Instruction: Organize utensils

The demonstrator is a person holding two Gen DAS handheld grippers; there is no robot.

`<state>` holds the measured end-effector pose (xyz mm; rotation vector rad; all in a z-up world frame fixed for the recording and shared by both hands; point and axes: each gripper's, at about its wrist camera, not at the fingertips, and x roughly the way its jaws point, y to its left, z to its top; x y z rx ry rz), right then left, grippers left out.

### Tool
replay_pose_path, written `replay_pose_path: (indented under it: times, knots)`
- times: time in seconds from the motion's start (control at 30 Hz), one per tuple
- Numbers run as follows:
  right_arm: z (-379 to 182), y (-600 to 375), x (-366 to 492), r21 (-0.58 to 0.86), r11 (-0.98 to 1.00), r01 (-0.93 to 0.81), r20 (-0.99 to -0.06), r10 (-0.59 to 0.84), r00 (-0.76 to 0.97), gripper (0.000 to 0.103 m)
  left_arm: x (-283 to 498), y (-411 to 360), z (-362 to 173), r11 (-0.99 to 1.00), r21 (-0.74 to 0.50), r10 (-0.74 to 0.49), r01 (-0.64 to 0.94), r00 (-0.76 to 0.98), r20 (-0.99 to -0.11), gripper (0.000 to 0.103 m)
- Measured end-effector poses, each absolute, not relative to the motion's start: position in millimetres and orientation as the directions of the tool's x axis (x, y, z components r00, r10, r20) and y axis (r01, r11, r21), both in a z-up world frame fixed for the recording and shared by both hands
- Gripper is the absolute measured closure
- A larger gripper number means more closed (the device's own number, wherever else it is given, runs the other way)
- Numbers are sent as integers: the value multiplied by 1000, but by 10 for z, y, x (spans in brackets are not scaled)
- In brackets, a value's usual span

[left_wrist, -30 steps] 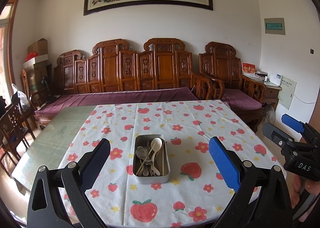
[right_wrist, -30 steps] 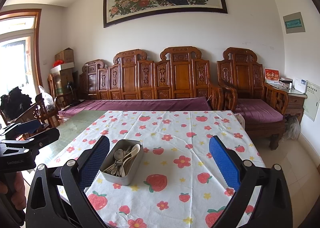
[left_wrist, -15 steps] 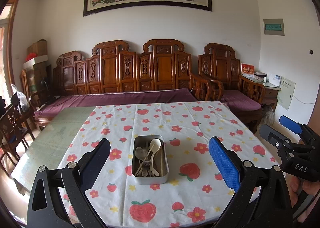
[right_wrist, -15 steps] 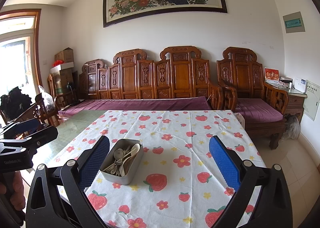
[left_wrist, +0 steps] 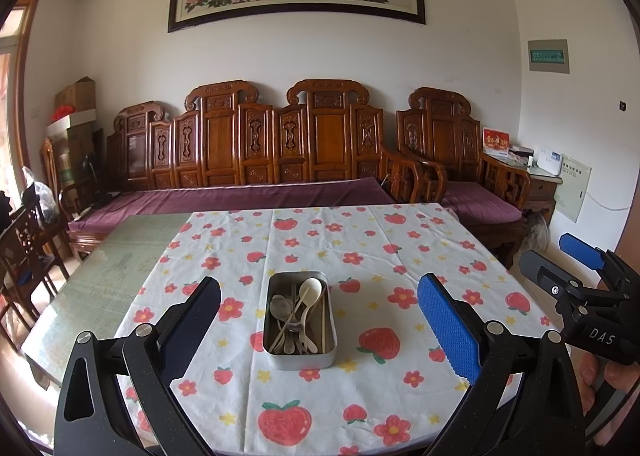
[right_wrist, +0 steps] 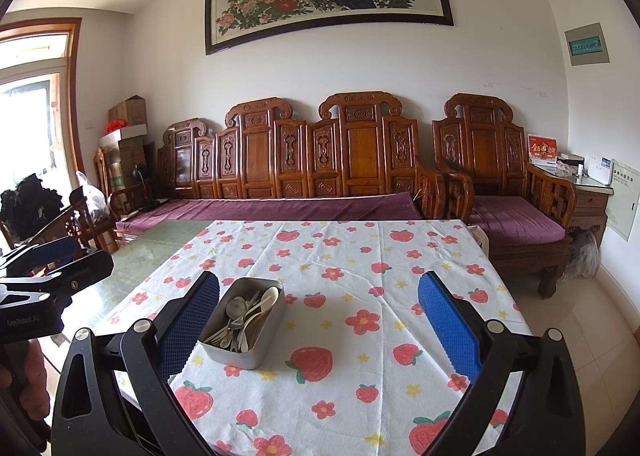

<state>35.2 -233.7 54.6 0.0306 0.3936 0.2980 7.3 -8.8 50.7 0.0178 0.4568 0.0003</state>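
Observation:
A rectangular metal tin [left_wrist: 300, 356] stands on the strawberry-print tablecloth [left_wrist: 360, 248], holding several metal spoons, a white spoon [left_wrist: 310, 292] and chopsticks. It also shows in the right wrist view [right_wrist: 244, 352]. My left gripper [left_wrist: 320, 320] is open and empty, held above the near table edge with the tin centred between its fingers but farther away. My right gripper [right_wrist: 320, 320] is open and empty, to the right of the tin. Each gripper shows at the edge of the other's view, the right one [left_wrist: 580, 276] and the left one [right_wrist: 52, 268].
The cloth covers the right part of a glass-topped table [left_wrist: 112, 268]. A carved wooden bench with purple cushions [left_wrist: 248, 192] runs behind the table. A wooden armchair [left_wrist: 460, 176] stands at the back right and dark chairs [left_wrist: 28, 240] at the left.
Both grippers have drifted only slightly; the left wrist view has shifted a little, so the tin sits slightly lower and nearer. Both stay open.

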Motion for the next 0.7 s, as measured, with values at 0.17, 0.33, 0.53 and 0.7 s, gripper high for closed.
replay_pose_path:
  times: [0.17, 0.33, 0.53, 0.7]
  knots:
    - [545, -2342, 349, 86, 956, -280, -373, 292, 881, 3, 64, -79, 498, 1000, 19, 4, 5, 897, -441, 8]
    - [546, -2339, 353, 88, 956, -280, -373, 292, 881, 3, 72, -86, 500, 1000, 18, 5, 4, 898, -440, 8]
    - [545, -2339, 352, 87, 956, -280, -373, 292, 881, 3, 56, -76, 498, 1000, 18, 5, 4, 898, -441, 8]
    - [544, -2345, 350, 89, 956, -280, -373, 293, 880, 3, 66, -93, 509, 1000, 17, 2, 6, 897, -442, 8]
